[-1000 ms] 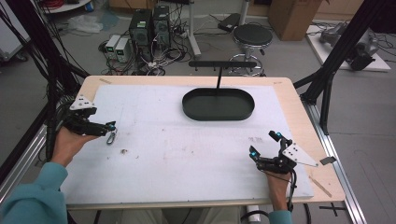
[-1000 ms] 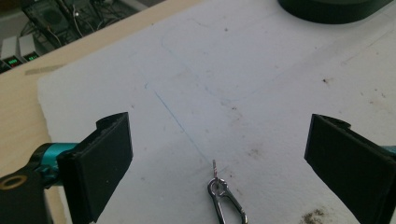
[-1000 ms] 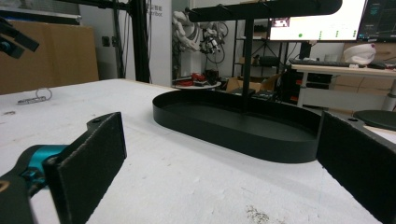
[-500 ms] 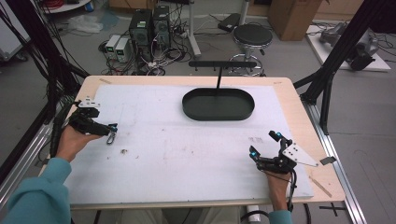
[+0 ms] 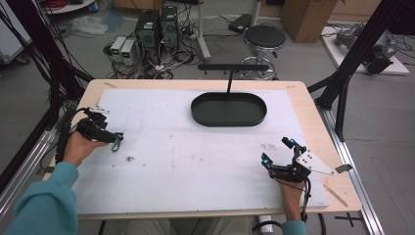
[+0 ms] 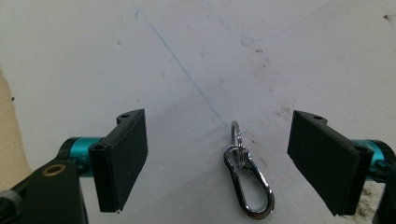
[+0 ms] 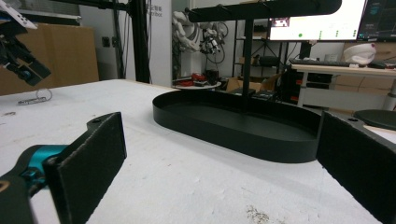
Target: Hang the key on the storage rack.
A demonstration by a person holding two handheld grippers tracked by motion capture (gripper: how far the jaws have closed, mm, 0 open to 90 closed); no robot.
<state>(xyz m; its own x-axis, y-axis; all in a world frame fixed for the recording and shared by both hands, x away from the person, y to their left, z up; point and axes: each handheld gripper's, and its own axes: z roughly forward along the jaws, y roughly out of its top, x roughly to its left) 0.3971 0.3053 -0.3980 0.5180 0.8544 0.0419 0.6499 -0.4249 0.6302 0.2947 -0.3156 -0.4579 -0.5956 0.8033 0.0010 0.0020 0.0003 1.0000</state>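
While your left gripper [image 6: 219, 158] hangs spread over the silver metal snap hook [image 6: 246, 175], scuffed white table covering [image 5: 195, 166] lies beneath it. Your right gripper [image 5: 279, 152], jaws also spread, rests right of that hook, facing the black oval metal tray [image 7: 243, 123].

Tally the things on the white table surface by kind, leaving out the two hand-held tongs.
Small silver metal snap-hook clip with a ring: 1
Black oval metal tray with an upright T-shaped rack: 1
Total: 2
Both tongs, left and right, stand open and hold nothing.
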